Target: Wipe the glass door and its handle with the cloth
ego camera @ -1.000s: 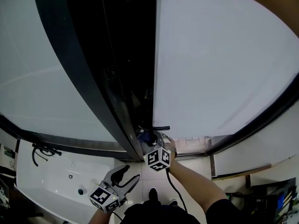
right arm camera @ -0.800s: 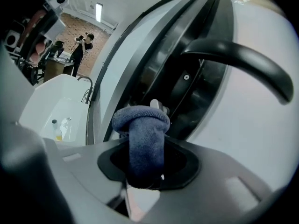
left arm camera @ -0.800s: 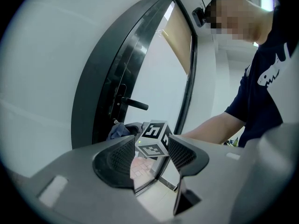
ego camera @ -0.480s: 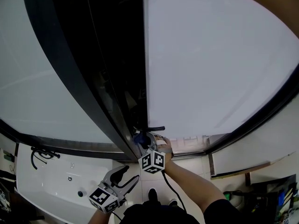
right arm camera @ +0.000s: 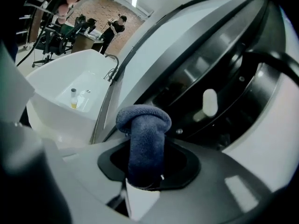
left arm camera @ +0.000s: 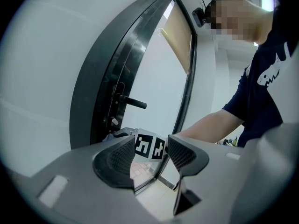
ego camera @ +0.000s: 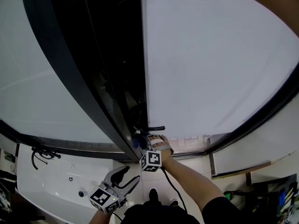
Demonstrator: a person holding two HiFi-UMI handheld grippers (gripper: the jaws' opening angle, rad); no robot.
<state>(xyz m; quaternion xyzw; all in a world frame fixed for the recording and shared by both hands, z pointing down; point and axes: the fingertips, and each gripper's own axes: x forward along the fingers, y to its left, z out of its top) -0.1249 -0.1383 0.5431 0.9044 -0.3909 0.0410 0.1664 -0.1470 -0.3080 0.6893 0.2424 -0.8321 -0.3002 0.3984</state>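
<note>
Right gripper view: blue cloth (right arm camera: 142, 134) stands upright, pinched btwn the jaws of the right gripper (right arm camera: 145, 164). Its folded top bulges out above them, close to the dark door edge w/ a white knob (right arm camera: 210, 102). Head view puts that gripper just under the black handle (ego camera: 153, 128), by the edge of the pale glass door (ego camera: 210, 69). Left gripper (left arm camera: 150, 154) hangs lower, well apart from the door — jaws spread, nothing btwn them. White basin (ego camera: 46, 190) w/ a dark tap (ego camera: 42, 150) sits further left.
</note>
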